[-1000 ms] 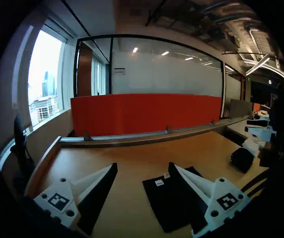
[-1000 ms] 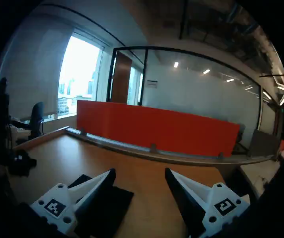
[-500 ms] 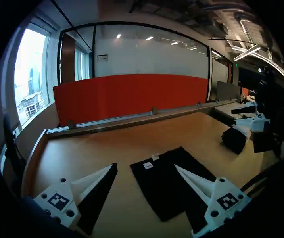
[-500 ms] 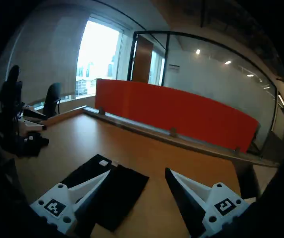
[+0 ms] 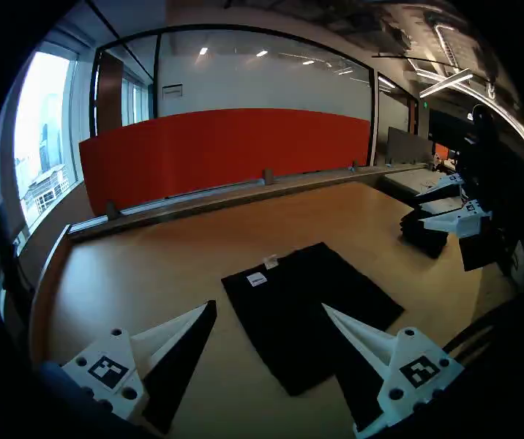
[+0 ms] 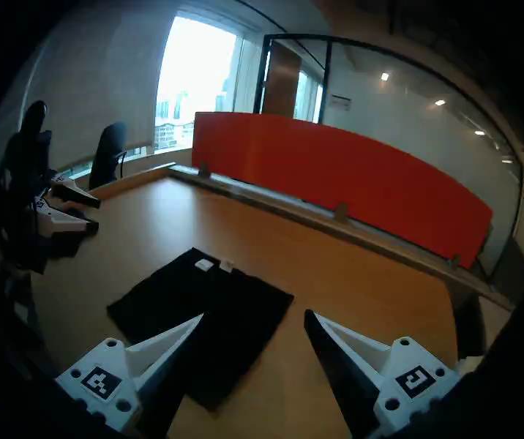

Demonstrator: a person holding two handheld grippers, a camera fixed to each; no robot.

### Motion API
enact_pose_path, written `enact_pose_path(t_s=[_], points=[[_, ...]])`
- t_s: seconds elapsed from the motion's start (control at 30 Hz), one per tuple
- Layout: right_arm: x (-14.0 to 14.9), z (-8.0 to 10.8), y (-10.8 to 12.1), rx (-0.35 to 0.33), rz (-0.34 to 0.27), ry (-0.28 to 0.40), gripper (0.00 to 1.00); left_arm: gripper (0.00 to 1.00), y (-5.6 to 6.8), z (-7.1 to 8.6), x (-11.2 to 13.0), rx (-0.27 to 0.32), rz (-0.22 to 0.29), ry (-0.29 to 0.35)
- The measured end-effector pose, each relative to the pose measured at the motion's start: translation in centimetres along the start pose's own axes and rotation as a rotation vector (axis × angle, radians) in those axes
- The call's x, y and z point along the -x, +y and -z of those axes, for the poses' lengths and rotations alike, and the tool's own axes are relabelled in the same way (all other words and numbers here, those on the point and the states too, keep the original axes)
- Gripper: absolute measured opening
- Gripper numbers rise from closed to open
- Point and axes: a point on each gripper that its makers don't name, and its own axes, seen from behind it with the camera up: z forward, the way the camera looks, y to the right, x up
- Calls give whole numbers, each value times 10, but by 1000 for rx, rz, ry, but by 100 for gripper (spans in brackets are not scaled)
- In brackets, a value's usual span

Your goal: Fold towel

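In the left gripper view, my left gripper [image 5: 267, 305] hangs above the wooden counter [image 5: 152, 271] with its fingers [image 5: 167, 344] spread wide and nothing between them. Right of the frame's middle lies the black towel [image 5: 302, 311], flat on the counter and well short of the orange divider [image 5: 225, 154] across the top. Its white labels [image 5: 256, 278] sit on the edge toward the upper left. As far as I can judge, its long axis runs from there down to the lower right, with the near corner ending between my two fingers and a little toward the right one. In the right gripper view, my right gripper [image 6: 254, 314] is just as wide open and just as empty. There the towel [image 6: 203, 300] lies left of centre, with the labelled corner at the top and the near corner dropping beside my left finger. So the towel sits between my two grippers, ahead of and below both. The left looks a bit more squarely over it, though neither touches the cloth. To fold it, I judge each gripper must drop to a near corner and carry it toward the labelled edge.
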Motion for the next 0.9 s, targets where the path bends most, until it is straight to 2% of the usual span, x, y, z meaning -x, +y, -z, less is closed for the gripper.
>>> enact_pose_path(t_s=[0.5, 0.9], points=[[61, -24, -24, -57, 28, -99, 96, 95, 17, -26, 64, 46, -13, -105], [112, -38, -46, -111, 45, -188, 96, 95, 31, -41, 110, 86, -21, -190]])
